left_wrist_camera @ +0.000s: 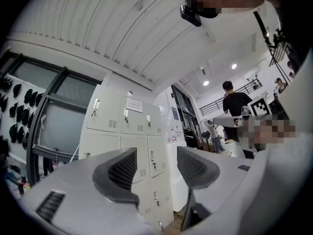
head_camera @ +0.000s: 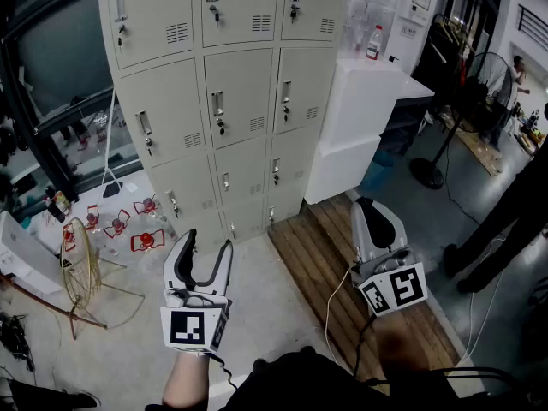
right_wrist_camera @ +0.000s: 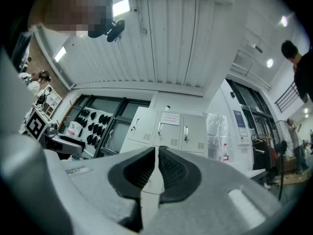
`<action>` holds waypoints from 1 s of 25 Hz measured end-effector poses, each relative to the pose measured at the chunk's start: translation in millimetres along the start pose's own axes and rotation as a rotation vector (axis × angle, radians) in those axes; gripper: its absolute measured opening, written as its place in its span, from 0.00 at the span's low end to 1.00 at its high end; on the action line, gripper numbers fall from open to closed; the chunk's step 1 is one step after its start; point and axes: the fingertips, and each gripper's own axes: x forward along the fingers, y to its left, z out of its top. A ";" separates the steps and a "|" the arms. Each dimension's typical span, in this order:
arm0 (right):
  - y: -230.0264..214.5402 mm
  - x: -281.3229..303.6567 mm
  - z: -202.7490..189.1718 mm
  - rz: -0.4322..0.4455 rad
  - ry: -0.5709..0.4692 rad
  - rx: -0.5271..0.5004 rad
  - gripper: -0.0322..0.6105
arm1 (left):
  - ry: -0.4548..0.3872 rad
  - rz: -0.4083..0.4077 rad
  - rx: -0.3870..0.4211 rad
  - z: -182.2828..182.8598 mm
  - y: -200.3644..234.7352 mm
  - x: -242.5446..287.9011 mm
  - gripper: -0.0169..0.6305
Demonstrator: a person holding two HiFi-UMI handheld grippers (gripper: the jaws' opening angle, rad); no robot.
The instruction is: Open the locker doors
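Ahead on the floor [head_camera: 257, 302], the locker [head_camera: 244, 75] stands with every door closed, well apart. The left tool [head_camera: 205, 245] is wide and empty, the right tool [head_camera: 367, 205] pressed together; better to approach one handle [head_camera: 217, 107] squarely first.

No legible text anywhere (locker notice [right_wrist_camera: 171, 117] too small)

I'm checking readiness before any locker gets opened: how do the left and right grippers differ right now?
The left gripper has its jaws apart, while the right gripper has them pressed together. The left gripper is over the pale floor, and the right gripper is over the wooden planks. Both are empty and short of the lockers, whose visible doors look closed.
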 end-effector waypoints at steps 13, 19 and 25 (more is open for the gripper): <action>-51.4 -46.5 16.0 0.011 -0.039 0.022 0.08 | -0.031 -0.003 0.034 26.4 -75.4 8.3 0.42; -84.6 -53.6 10.8 0.032 -0.066 0.067 0.23 | -0.071 0.015 0.054 38.2 -102.5 24.3 0.42; -129.1 -47.4 2.5 0.033 -0.089 0.104 0.41 | -0.070 0.055 0.034 48.2 -115.1 49.2 0.45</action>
